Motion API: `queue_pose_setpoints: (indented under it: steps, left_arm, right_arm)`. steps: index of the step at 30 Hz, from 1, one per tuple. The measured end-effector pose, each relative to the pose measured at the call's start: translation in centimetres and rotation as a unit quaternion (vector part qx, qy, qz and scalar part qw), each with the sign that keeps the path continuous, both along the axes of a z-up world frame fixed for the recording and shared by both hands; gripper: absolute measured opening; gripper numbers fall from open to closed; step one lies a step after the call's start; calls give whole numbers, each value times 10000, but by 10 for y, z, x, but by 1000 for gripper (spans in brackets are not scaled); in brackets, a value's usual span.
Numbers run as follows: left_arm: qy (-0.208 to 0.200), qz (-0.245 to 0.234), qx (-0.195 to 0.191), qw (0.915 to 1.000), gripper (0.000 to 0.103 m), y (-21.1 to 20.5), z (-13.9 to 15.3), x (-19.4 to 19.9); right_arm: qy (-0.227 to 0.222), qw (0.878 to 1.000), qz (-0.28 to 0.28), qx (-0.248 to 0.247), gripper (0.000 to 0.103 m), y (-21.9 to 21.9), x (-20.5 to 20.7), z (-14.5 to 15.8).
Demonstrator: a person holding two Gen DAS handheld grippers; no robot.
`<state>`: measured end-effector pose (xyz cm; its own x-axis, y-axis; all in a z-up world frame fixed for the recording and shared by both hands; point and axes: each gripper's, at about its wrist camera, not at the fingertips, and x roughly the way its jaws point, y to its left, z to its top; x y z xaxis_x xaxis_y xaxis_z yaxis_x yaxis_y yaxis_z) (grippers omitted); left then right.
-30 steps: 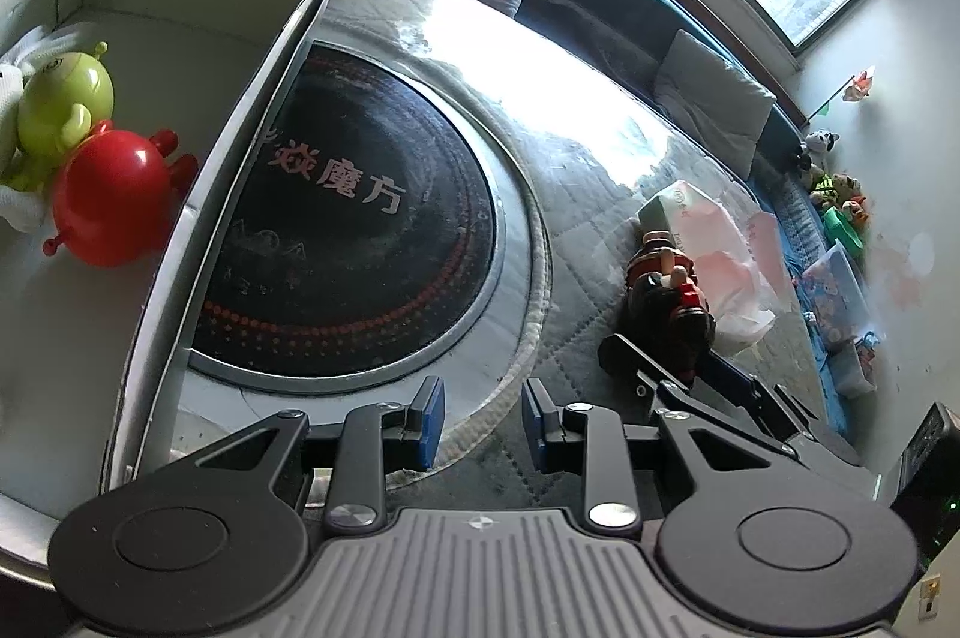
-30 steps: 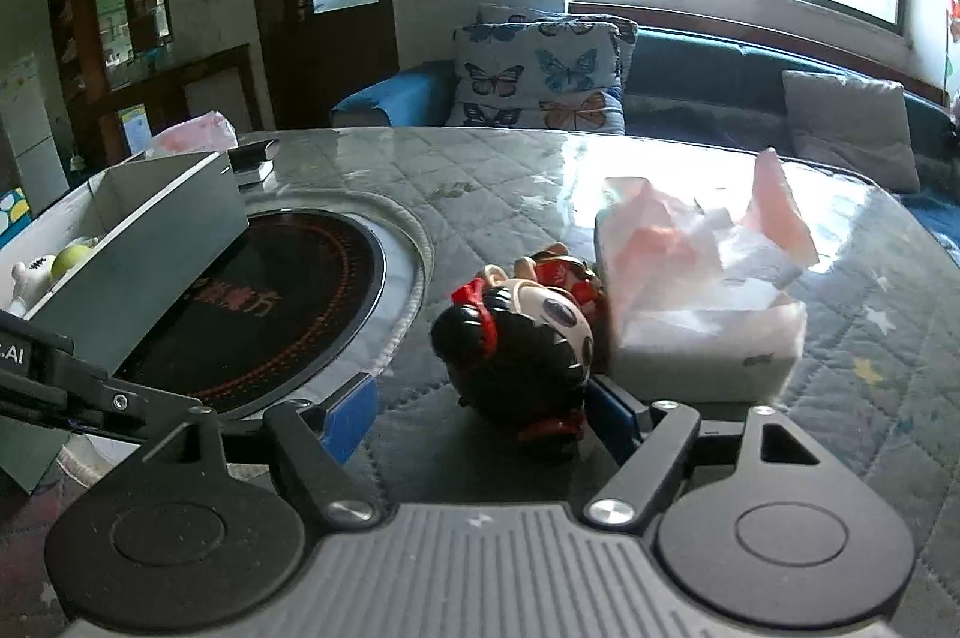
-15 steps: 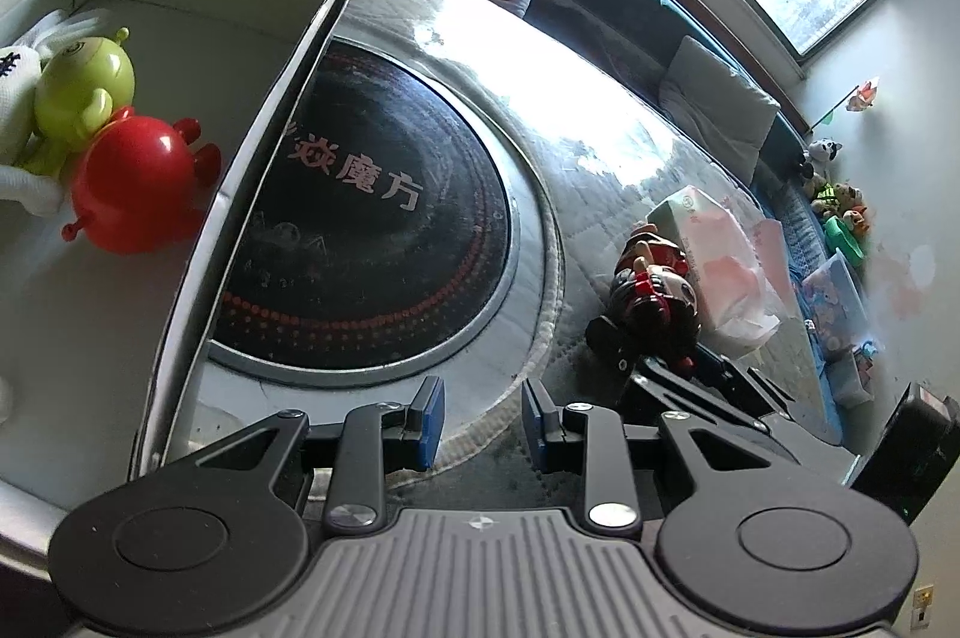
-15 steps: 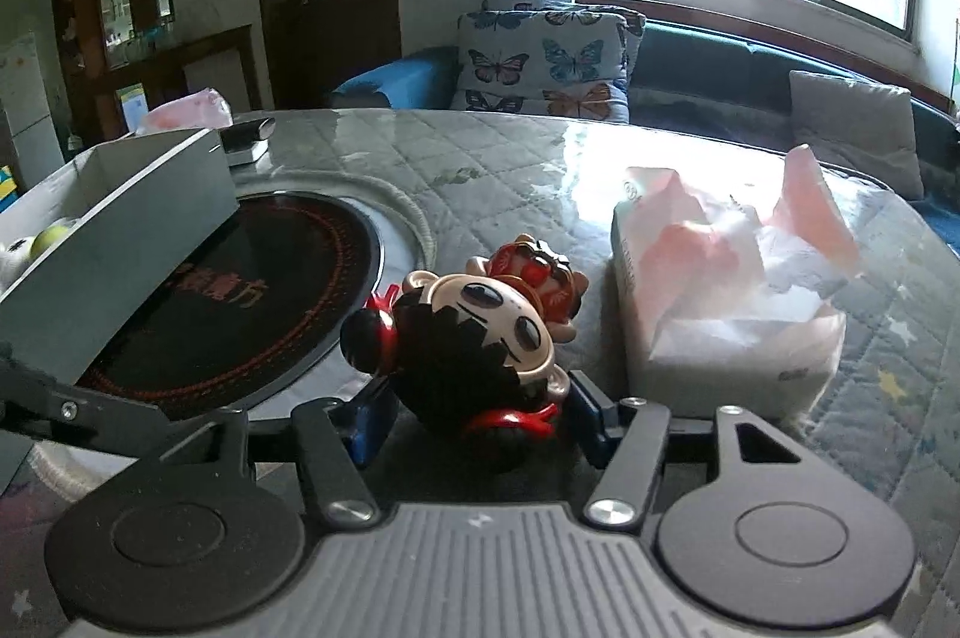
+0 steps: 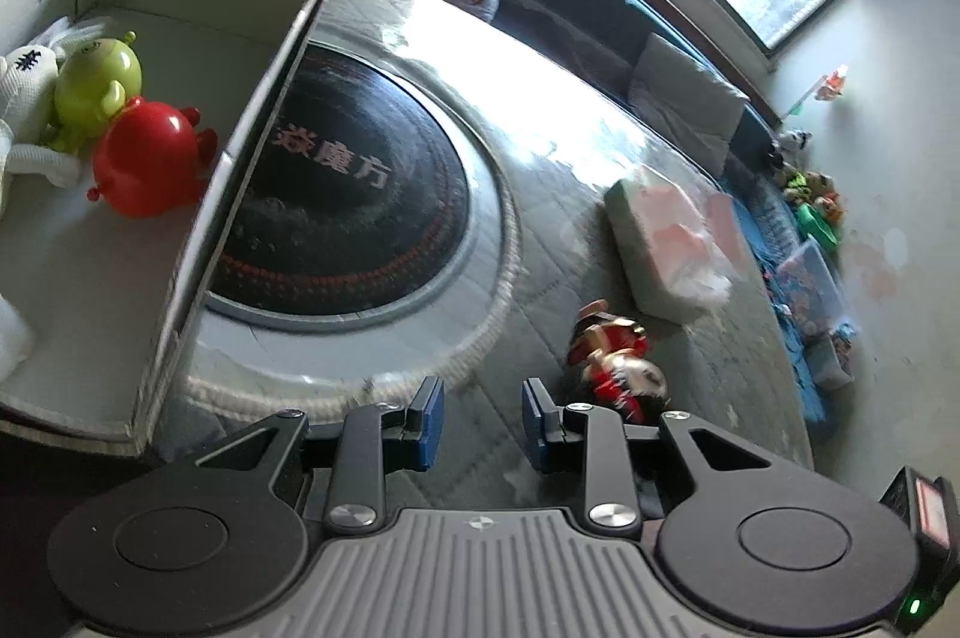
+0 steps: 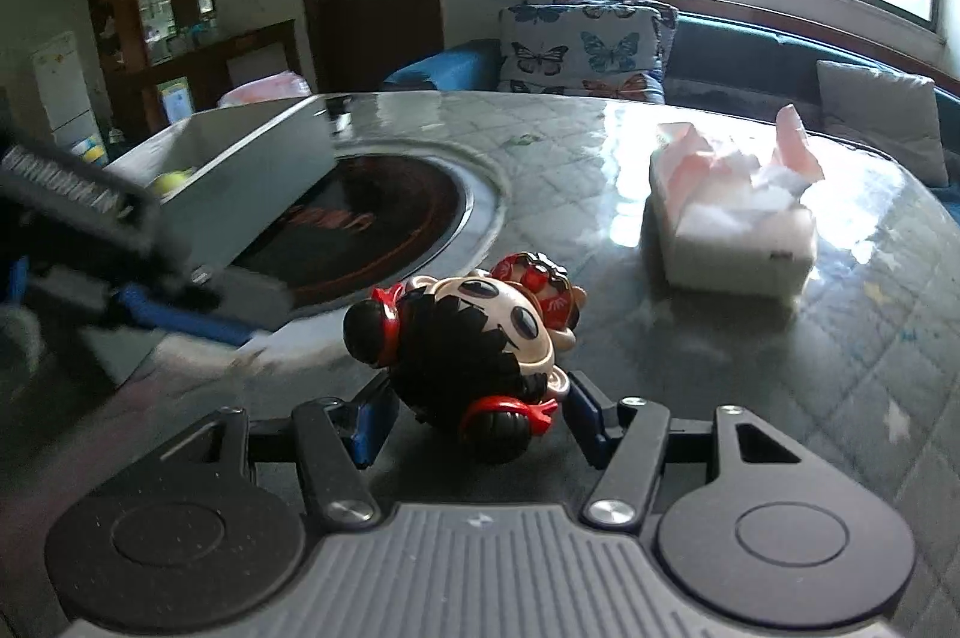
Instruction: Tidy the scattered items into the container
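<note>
Doll figure, black-haired with red hair ties and a pale face, lay tipped on its side low in the centre of the right wrist view, on the quilted cover of the round table. The right gripper had its blue-padded fingers one on each side of the doll's head, close against it; whether the pads actually pressed on it I could not tell. In the left wrist view the same doll showed blurred at lower right of centre, just beyond the right finger of the left gripper, whose jaws stood apart with nothing between them, over the table cover.

Behind the doll, toward the right of the right wrist view, sat a tissue pack with pink and white sheets sticking up, near the doll but not touching it. A dark round hotplate with Chinese lettering was set into the middle of the table. At the left of the left wrist view the open grey cardboard box rested with one wall along the hotplate's edge. Inside it lay a red round toy, touching a green round toy, and a white knitted toy at the far left edge. A butterfly-print cushion leaned on the blue sofa beyond the table, under the window.
</note>
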<state>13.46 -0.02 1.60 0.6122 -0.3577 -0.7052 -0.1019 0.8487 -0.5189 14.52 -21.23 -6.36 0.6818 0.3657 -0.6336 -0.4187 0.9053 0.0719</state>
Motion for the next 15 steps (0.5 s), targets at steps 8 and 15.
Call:
queue_pose_setpoints:
  steps: [8, 15]
  left_arm:
    - [56, -349, -224, 9991, 31, -4, -3, -24]
    - [-43, -483, -484, 9976, 33, 0, 4, -36]
  right_arm:
    - [-3, 9993, 350, -119, 61, 7, -50, 2]
    - [45, 9990, 434, -102, 62, 10, -68, 1]
